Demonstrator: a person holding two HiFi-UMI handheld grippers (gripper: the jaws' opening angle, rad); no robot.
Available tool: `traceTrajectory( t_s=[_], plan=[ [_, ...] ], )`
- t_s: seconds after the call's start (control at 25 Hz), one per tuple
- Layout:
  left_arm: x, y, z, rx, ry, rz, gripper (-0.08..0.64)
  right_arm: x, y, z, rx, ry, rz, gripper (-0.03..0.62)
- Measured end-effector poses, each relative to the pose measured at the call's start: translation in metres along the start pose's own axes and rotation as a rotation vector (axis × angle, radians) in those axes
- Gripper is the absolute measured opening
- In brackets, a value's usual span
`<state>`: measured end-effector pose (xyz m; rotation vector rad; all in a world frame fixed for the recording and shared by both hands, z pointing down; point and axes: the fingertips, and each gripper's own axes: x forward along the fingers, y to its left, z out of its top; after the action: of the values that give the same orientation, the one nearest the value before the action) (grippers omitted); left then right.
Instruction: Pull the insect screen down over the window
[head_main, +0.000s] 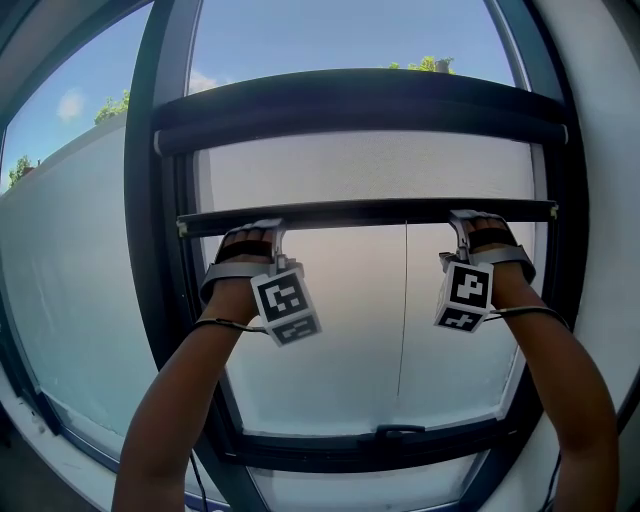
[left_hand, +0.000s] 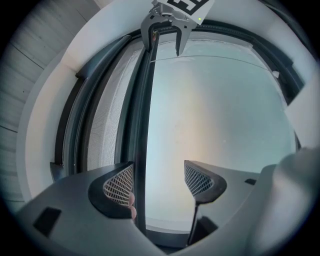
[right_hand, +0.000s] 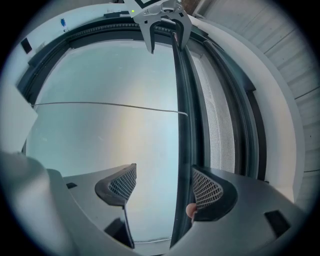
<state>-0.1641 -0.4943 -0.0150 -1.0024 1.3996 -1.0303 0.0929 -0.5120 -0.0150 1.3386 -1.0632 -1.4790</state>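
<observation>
The only print in sight is the black-and-white square marker pattern on the cube (head_main: 287, 306) of your left gripper (head_main: 252, 230) and on the cube (head_main: 465, 296) of your right gripper (head_main: 478, 224).

The insect screen's pull bar (head_main: 370, 211) lies level, its long axis running from one side of the window frame (head_main: 150, 250) to the other. It sits in the upper half of the frame, below the dark roller housing (head_main: 360, 110) at the frame's top. A band of pale mesh (head_main: 370, 165) hangs between housing and bar. Under the bar is bare glass, down to the handle (head_main: 398, 432) on the frame's bottom rail.

Your left gripper is on the bar near the frame's left side, your right gripper near the frame's right side, well apart from each other.

In the left gripper view your fingers (left_hand: 120, 186) are spread. The bar passes between them, hard against one finger, with open space to the other. In the right gripper view the fingers (right_hand: 207, 190) are spread too, with the bar running beside one finger and clear of the other. Neither pair pinches the bar.
</observation>
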Motion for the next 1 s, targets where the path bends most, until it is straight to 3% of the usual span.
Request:
traceTrajectory(
  t_s=[0.2,0.6,1.0],
  plan=[
    [-0.007,-0.018,-0.001,0.008,0.015,-0.074,0.301,-0.006,0.016,0.001,-0.012,-0.011,0.031,0.321],
    [-0.017,-0.048,-0.001,-0.007,0.037,-0.106,0.301,-0.017,0.045,0.000,-0.004,-0.030,0.060,0.321],
    [-0.036,-0.093,-0.004,0.029,0.081,-0.315,0.301,-0.035,0.088,0.004,-0.013,-0.024,0.209,0.321]
  ],
)
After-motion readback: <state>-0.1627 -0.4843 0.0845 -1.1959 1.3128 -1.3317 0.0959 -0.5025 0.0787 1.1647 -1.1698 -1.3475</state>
